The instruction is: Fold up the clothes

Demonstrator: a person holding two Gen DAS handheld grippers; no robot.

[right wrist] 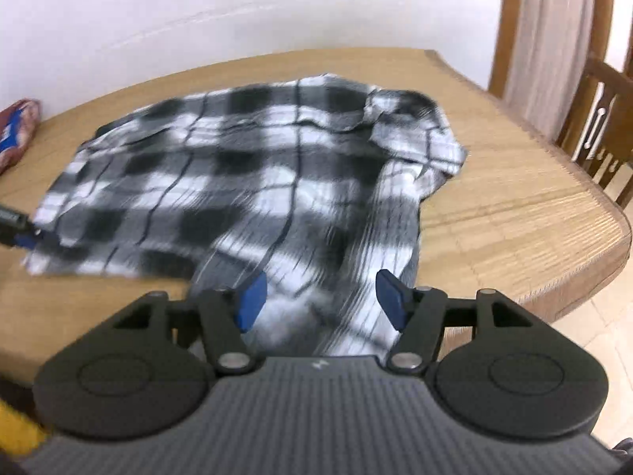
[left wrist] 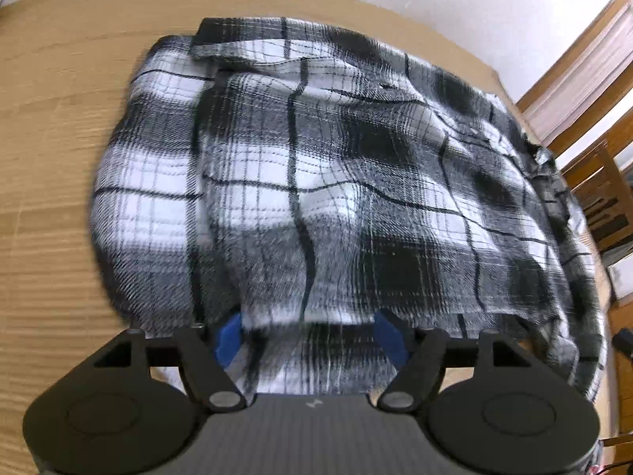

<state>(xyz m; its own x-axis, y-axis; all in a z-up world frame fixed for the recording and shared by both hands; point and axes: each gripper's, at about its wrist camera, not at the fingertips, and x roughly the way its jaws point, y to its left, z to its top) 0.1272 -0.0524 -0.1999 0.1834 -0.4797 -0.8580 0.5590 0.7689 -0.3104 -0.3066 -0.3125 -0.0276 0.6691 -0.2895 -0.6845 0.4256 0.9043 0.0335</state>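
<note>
Right wrist, open gripper (right wrist: 318, 304) over shirt (right wrist: 253, 174) hem

White wall (right wrist: 198, 8) behind wooden table (right wrist: 514, 206), chair (right wrist: 605, 118) alongside

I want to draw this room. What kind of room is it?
Probably a dining room at home. A plaid shirt lies on a wooden table, a wooden chair stands beside it, and a plain white wall is behind.

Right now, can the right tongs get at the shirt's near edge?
Probably yes: the right tongs are open with the shirt lying between the pads, nothing in the way.
</note>
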